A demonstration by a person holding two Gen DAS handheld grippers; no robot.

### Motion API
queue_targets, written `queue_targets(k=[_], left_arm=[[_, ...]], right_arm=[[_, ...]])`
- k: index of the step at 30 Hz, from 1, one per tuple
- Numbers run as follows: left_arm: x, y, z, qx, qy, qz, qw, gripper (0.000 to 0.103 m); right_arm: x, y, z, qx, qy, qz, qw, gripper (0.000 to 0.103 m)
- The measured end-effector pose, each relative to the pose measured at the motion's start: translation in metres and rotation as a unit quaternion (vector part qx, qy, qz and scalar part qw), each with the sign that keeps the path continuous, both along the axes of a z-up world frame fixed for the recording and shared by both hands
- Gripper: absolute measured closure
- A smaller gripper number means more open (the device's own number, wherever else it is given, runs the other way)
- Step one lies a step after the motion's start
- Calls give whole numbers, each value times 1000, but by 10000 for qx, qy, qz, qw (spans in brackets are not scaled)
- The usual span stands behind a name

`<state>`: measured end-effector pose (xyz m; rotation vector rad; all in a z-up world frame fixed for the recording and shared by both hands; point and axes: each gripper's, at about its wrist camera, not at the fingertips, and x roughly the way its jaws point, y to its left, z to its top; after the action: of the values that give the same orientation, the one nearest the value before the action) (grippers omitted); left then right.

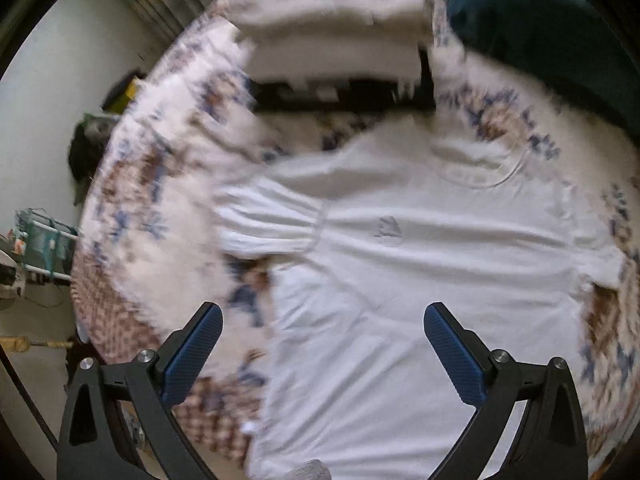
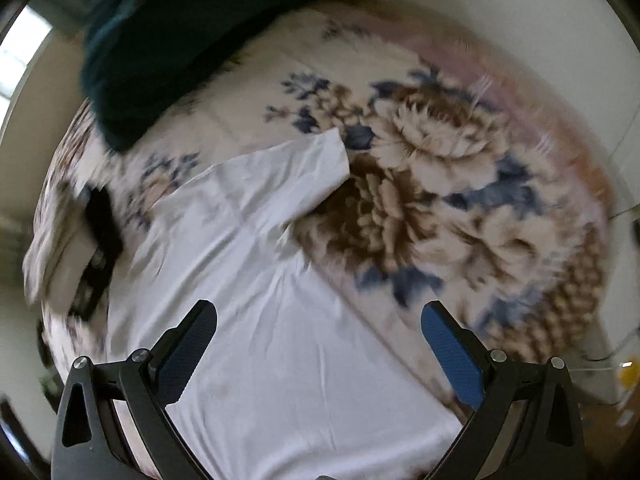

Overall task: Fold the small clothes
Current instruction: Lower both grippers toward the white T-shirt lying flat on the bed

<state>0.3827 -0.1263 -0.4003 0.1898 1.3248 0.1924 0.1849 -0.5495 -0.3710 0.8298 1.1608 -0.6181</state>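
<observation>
Hovering with its jaws spread wide and nothing between them, the left claw [image 1: 323,322] hangs above the lower body of a white shirt [image 1: 420,280] spread flat on a bed [image 1: 132,208]. Its blue pads [image 1: 192,360] frame bare cloth: the left pad sits over the shirt's side edge at 7 o'clock, the right pad over the middle of the shirt. From this claw the collar [image 1: 476,168] lies toward 1 o'clock, one short sleeve [image 1: 268,220] reaches out toward 11 o'clock, and a small faint logo [image 1: 388,228] marks the chest at 12.

The right claw [image 2: 319,320] is likewise wide open and empty, above the same shirt [image 2: 260,300]. The shirt's side edge runs diagonally from 12 o'clock down to 5 o'clock, passing under the right pad [image 2: 452,356]; the other sleeve [image 2: 304,172] juts toward 12.

Around the shirt, the flowered blanket [image 2: 440,184] gives open room, widest toward 2 and 3 o'clock of the right claw, up to the bed's far edge along a pale wall [image 2: 520,20]. A dark teal bundle [image 2: 180,40] crowds the bed at 11 o'clock there. In the left view, a pale folded stack [image 1: 336,40] over something dark lies beyond the collar at 12, and the bed's edge falls away to the floor at 9 o'clock. Both views are motion-blurred.
</observation>
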Motion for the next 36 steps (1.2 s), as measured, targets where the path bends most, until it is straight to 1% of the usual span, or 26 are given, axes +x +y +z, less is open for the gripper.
queue_targets(k=[1, 3, 4, 6, 7, 8, 10, 12, 14, 15, 16, 17, 18, 19, 22, 24, 26, 27, 28, 29, 30, 31, 32, 34, 35, 36], left_arm=[[10, -8, -26, 69, 114, -18, 9999, 0], [24, -20, -58, 198, 228, -51, 9995, 0], [30, -25, -73, 238, 268, -59, 9993, 0], [42, -35, -103, 289, 361, -91, 9989, 0], [45, -37, -113, 319, 403, -102, 9986, 0], [50, -42, -122, 317, 426, -106, 9985, 0], [55, -47, -138, 299, 464, -74, 9984, 0], [61, -53, -155, 245, 561, -3, 9981, 0], [64, -54, -167, 228, 628, 40, 9978, 0], [65, -55, -171, 199, 623, 49, 9978, 0], [66, -56, -172, 165, 603, 60, 9980, 0], [66, -56, -172, 126, 570, 68, 9983, 0], [67, -56, -173, 101, 566, 70, 9983, 0], [68, -56, -173, 62, 605, 77, 9981, 0], [73, -51, -175, -205, 721, 215, 9970, 0], [76, -46, -176, -426, 820, 288, 9953, 0], [77, -44, -175, -551, 923, 275, 9938, 0], [77, -43, -174, -588, 950, 268, 9934, 0], [77, -43, -173, -623, 966, 253, 9931, 0], [77, -41, -170, -673, 964, 247, 9928, 0], [76, -40, -168, -715, 948, 250, 9926, 0], [74, -38, -164, -753, 913, 270, 9926, 0], [74, -32, -160, -764, 878, 293, 9928, 0], [70, -24, -150, -736, 791, 363, 9935, 0], [68, -19, -146, -733, 751, 405, 9937, 0], [65, -17, -142, -738, 708, 448, 9937, 0]], right_arm=[[10, -15, -24, 108, 6, -123, 9999, 0], [21, -30, -58, 331, -5, -294, 9990, 0], [29, -44, -81, 445, -32, -427, 9981, 0], [37, -57, -110, 667, -121, -646, 9956, 1], [41, -66, -130, 877, -187, -848, 9924, 2], [42, -72, -142, 1083, -284, -1040, 9883, 3], [44, -84, -172, 1527, -589, -1521, 9747, 8], [46, -88, -186, 1606, -788, -1819, 9669, 8], [50, -89, -189, 1447, -994, -1958, 9648, 9], [54, -88, -188, 1344, -1120, -1978, 9645, 17], [60, -86, -186, 1250, -1213, -1936, 9655, 36], [66, -84, -185, 1208, -1223, -1858, 9674, 49], [73, -82, -184, 1174, -1219, -1761, 9697, 73], [80, -79, -183, 1080, -1169, -1664, 9731, 90], [104, -66, -168, 495, -965, -1280, 9858, 95], [125, -48, -146, -96, -928, -785, 9925, 96], [148, -23, -123, -697, -875, -181, 9936, 96], [162, -5, -113, -995, -861, 197, 9911, 96], [174, 15, -104, -1310, -840, 619, 9859, 96], [188, 40, -97, -1698, -765, 1135, 9759, 96], [197, 62, -94, -1977, -702, 1549, 9654, 96], [205, 85, -95, -2226, -647, 1954, 9529, 96], [213, 109, -98, -2473, -571, 2377, 9376, 96], [219, 150, -108, -2780, -485, 3039, 9100, 97], [221, 171, -115, -2918, -448, 3369, 8941, 97], [221, 186, -120, -3011, -416, 3606, 8818, 97]])
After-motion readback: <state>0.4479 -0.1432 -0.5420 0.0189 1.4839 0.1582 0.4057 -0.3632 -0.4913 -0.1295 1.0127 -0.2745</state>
